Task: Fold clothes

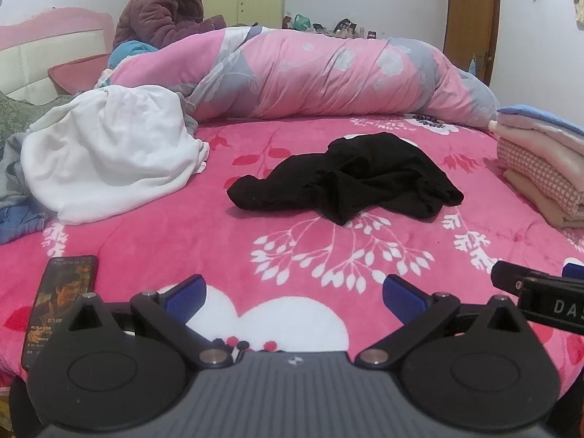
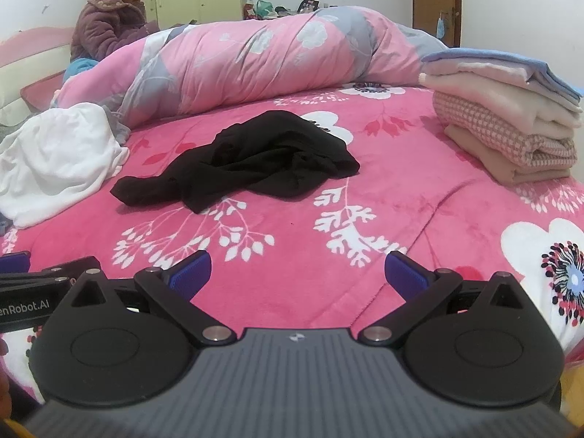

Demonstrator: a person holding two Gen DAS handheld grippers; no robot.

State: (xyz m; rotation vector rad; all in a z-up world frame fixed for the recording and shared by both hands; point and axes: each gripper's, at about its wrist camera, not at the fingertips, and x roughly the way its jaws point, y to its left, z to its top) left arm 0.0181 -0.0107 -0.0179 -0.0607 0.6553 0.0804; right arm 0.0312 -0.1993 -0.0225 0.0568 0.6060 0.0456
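A crumpled black garment (image 1: 350,179) lies in the middle of the pink flowered bedspread (image 1: 204,226); it also shows in the right wrist view (image 2: 248,160). My left gripper (image 1: 294,297) is open and empty, near the bed's front edge, well short of the garment. My right gripper (image 2: 297,273) is open and empty, beside the left one, also short of the garment. A white garment (image 1: 109,153) lies bunched at the left, seen too in the right wrist view (image 2: 54,160).
A stack of folded clothes (image 2: 511,116) sits at the right. A rolled pink quilt (image 1: 310,73) lies across the back. A phone (image 1: 58,303) lies at front left. A person in a purple coat (image 1: 164,11) sits behind. Blue-grey clothes (image 1: 14,197) lie at far left.
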